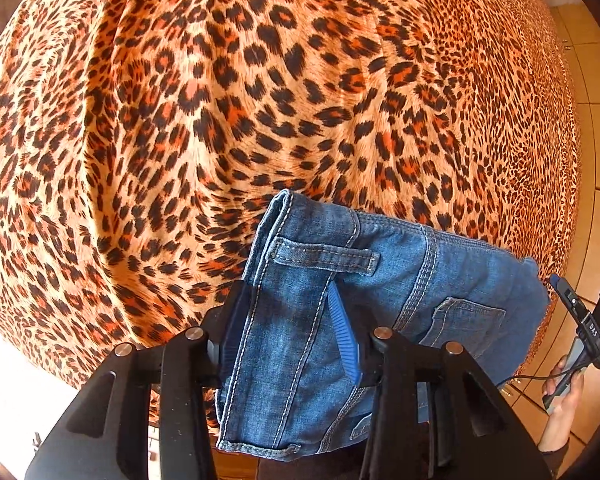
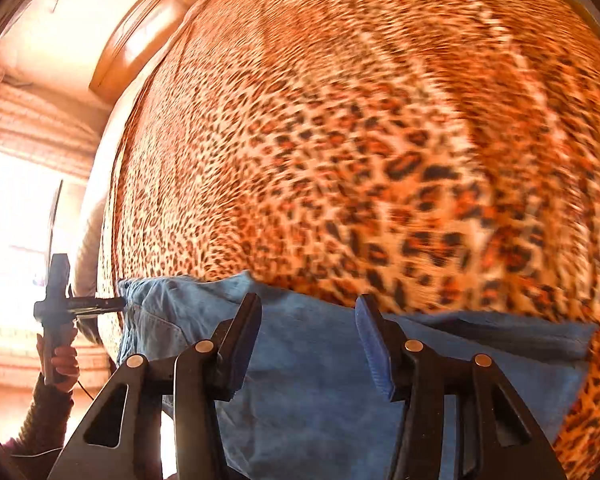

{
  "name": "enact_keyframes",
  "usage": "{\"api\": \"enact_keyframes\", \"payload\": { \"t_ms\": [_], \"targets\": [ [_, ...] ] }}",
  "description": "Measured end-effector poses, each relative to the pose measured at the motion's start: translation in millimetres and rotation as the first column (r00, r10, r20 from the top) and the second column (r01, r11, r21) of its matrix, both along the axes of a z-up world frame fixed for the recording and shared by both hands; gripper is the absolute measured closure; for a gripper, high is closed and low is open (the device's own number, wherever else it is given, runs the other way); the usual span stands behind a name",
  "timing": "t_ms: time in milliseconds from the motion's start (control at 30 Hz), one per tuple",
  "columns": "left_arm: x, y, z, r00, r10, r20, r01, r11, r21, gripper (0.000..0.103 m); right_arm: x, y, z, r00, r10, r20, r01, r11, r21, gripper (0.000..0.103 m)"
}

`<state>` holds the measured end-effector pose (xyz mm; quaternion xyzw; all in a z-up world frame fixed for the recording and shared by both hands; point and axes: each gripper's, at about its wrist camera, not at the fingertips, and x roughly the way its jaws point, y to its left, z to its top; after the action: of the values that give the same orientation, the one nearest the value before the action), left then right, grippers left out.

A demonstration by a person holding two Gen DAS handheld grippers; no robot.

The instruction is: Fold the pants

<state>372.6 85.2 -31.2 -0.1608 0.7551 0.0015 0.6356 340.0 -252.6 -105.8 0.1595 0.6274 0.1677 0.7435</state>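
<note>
Left gripper [image 1: 290, 328] clamped on blue denim pants [image 1: 380, 280] waistband, right gripper [image 2: 308, 344] jaws apart over cloth; next, spread flat toward twelve o'clock on leopard-print bedspread [image 1: 220, 100]

We see blue denim pants [image 1: 300, 320], pale stitching; bedspread [image 1: 180, 100] orange leopard print, black spots; black grippers, blue pads [image 1: 342, 330].
</note>
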Motion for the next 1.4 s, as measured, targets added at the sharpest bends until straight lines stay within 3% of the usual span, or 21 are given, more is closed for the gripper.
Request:
{"api": "enact_keyframes", "payload": {
  "t_ms": [167,267,300,333,367,433,600,767,900,967,1033,1133,1200,1300,1333,1400],
  "targets": [
    [-9,-9,-4,1.0,-0.019,0.002,0.019,0.999,-0.042,0.053,14,62,-30,0.968,0.231,-0.101,-0.244,0.959,-0.146,0.052],
    [-7,-14,-8,1.0,-0.013,-0.008,0.013,0.998,-0.056,0.051,14,75,-34,0.944,0.303,-0.128,-0.322,0.931,-0.172,0.051],
    [-4,-16,-11,1.0,-0.007,-0.014,0.006,0.998,-0.059,0.051,14,80,-31,0.937,0.331,-0.115,-0.347,0.922,-0.173,0.055],
    [-9,-7,-13,1.0,-0.004,-0.017,0.003,0.998,-0.064,0.051,13,88,-27,0.928,0.357,-0.109,-0.372,0.91,-0.184,0.088],
    [-6,-11,-12,1.0,-0.003,-0.015,0.002,0.997,-0.076,0.051,12,96,-22,0.918,0.382,-0.105,-0.396,0.89,-0.225,0.1],
    [-16,8,-2,1.0,-0.012,0.0,0.012,0.995,-0.098,0.051,15,106,-14,0.908,0.411,-0.077,-0.416,0.864,-0.283,0.1],
    [-11,21,5,0.999,-0.044,0.001,0.044,0.998,-0.045,0.051,37,88,-7,0.96,0.28,-0.031,-0.279,0.933,-0.229,0.1],
    [3,0,4,0.998,-0.064,-0.015,0.064,0.998,0.014,0.05,38,106,-29,0.951,0.302,-0.069,-0.309,0.899,-0.312,0.1],
    [4,-1,15,0.996,-0.094,0.001,0.094,0.995,0.044,0.05,35,96,-18,0.973,0.23,-0.009,-0.223,0.931,-0.288,0.095],
    [-3,5,35,0.996,-0.085,0.036,0.084,0.996,0.036,0.05,27,73,0,0.988,0.153,0.022,-0.145,0.965,-0.217,0.092],
    [-16,13,49,0.996,-0.065,0.054,0.066,0.998,-0.005,0.05,10,46,17,0.995,0.082,0.055,-0.073,0.987,-0.145,0.091],
    [-50,17,60,0.997,-0.04,0.067,0.048,0.992,-0.118,0.046,-29,5,30,0.998,-0.009,0.058,0.014,0.997,-0.08,0.074],
    [-73,9,60,0.995,-0.075,0.071,0.084,0.986,-0.144,0.046,-61,-22,28,0.997,-0.065,0.036,0.067,0.996,-0.063,0.069],
    [-96,-14,51,0.986,-0.16,0.041,0.162,0.984,-0.068,0.046,-105,-59,9,0.983,-0.184,-0.017,0.183,0.982,-0.046,0.069],
    [-99,-21,41,0.981,-0.191,0.013,0.191,0.981,-0.017,0.046,-118,-72,-2,0.971,-0.238,-0.039,0.236,0.97,-0.052,0.069],
    [-101,-34,23,0.971,-0.233,-0.042,0.234,0.972,0.009,0.046,-138,-96,-28,0.931,-0.35,-0.103,0.342,0.936,-0.085,0.069]
  ]
}}
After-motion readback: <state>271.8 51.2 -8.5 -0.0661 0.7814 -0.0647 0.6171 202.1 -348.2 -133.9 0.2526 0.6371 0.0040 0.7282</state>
